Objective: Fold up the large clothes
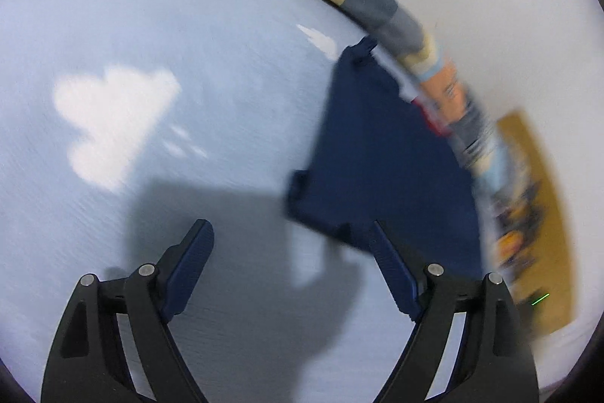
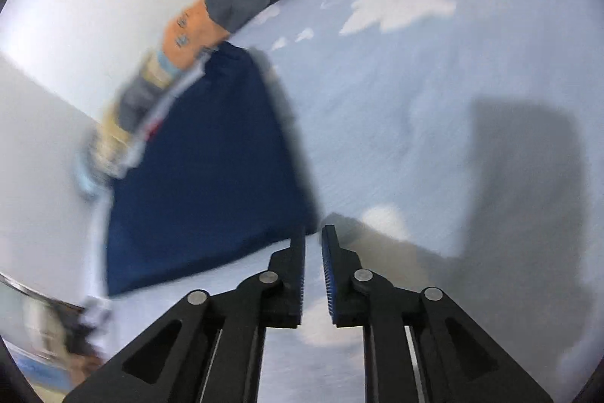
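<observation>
While the bed sheet (image 1: 188,25), pale blue with white clouds, lies mostly bare, the navy garment (image 1: 381,153) sits folded flat at its far edge, against the patchwork bolster (image 1: 377,2) by the wall. Both views are smeared, so any reach now could land off its edge. The left gripper (image 1: 290,252) is spread wide and empty over bare sheet; it could pinch sheet along with cloth. The right gripper (image 2: 313,252), pressed nearly together with nothing between, hovers near the garment's corner and might drag the fold askew.
</observation>
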Action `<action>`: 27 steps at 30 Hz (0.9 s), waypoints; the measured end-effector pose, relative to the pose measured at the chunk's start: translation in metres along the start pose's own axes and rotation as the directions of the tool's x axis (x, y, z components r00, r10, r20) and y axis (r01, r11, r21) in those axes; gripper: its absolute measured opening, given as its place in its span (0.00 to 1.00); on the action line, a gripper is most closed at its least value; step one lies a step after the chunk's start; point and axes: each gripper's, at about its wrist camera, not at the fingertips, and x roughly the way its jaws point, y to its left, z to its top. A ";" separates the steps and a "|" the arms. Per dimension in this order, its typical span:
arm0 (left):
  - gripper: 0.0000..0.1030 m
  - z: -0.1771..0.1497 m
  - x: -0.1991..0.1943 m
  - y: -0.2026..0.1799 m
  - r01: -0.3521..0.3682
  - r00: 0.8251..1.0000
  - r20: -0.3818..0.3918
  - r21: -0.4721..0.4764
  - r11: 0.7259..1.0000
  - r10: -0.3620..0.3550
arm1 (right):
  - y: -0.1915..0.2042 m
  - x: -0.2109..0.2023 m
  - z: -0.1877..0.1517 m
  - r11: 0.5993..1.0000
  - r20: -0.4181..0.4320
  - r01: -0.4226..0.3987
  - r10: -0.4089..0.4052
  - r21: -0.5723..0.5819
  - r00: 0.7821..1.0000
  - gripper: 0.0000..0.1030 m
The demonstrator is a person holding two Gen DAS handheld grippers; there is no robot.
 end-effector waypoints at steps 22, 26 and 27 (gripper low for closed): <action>0.26 0.028 0.072 -0.044 -0.069 0.979 0.173 -0.192 0.979 0.103 | 0.019 0.086 0.027 0.947 0.151 -0.193 0.157 0.258 0.976 0.15; 0.16 0.017 0.055 -0.048 -0.084 0.974 0.202 -0.116 0.990 0.106 | 0.031 0.068 0.023 0.968 0.177 -0.174 0.142 0.180 0.974 0.12; 0.15 0.015 0.050 -0.049 -0.085 0.973 0.207 -0.104 0.991 0.105 | 0.035 0.063 0.021 0.972 0.183 -0.170 0.140 0.162 0.973 0.12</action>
